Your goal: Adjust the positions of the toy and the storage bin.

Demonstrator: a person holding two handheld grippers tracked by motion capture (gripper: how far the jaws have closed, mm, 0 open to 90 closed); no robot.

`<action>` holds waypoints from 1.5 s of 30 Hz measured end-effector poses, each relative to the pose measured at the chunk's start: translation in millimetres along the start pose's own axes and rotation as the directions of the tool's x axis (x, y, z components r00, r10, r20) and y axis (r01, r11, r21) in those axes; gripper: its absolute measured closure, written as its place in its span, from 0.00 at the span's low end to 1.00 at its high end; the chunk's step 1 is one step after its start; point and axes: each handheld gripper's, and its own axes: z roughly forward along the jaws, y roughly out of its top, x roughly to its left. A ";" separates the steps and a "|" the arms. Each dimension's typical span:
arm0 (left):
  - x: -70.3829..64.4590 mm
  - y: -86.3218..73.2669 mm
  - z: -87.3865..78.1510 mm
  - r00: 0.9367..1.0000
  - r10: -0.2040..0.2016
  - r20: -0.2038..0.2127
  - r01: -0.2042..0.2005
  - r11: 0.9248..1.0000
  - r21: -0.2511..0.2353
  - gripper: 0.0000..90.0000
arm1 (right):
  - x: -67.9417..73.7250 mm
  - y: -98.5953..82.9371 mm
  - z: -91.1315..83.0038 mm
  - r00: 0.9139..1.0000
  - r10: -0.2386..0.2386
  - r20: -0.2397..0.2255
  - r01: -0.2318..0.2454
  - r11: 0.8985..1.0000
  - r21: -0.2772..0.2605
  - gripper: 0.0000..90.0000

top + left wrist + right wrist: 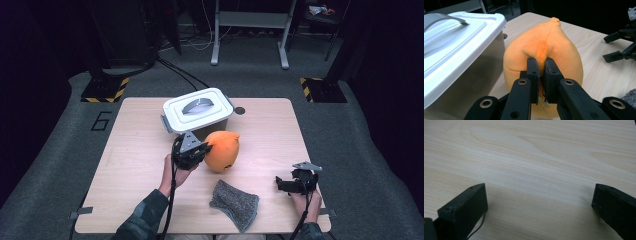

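Note:
An orange plush toy (223,150) sits mid-table just in front of a lidded white storage box (198,110). My left gripper (206,148) is shut on a pinch of the orange plush toy (549,47); in the left gripper view the black jaws (540,65) squeeze a fold of its fabric, with the white box (454,45) close on the left. My right gripper (281,184) rests low near the table's front right, open, and its jaws (539,202) stand wide apart over bare wood. A grey knitted cloth (234,204) lies flat between the two hands.
The wooden table (140,165) has free room on its left side and far right. A small dark round spot (240,110) marks the tabletop right of the box. Beyond the table are grey carpet, cables and white stand legs (250,30).

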 end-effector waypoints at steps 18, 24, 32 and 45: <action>4.9 -19.7 -48.4 0.998 -0.020 -0.059 0.020 1.000 -0.004 0.94 | -0.5 -0.3 -0.3 1.000 -0.008 0.002 0.008 1.000 0.001 0.00; 6.7 -34.5 -68.9 0.995 -0.048 -0.083 0.048 0.999 -0.004 0.94 | -0.4 -0.4 -0.3 1.000 -0.008 0.003 0.008 1.000 0.001 0.00; 15.1 -53.7 -94.4 0.988 -0.081 -0.130 0.082 0.997 0.005 0.94 | -0.4 -0.4 -0.4 1.000 -0.009 0.003 0.009 1.000 0.001 0.00; 27.8 -79.1 -126.7 0.963 -0.178 -0.202 0.178 0.984 -0.019 0.94 | -0.4 -0.4 -0.4 1.000 -0.009 0.004 0.009 1.000 0.001 0.00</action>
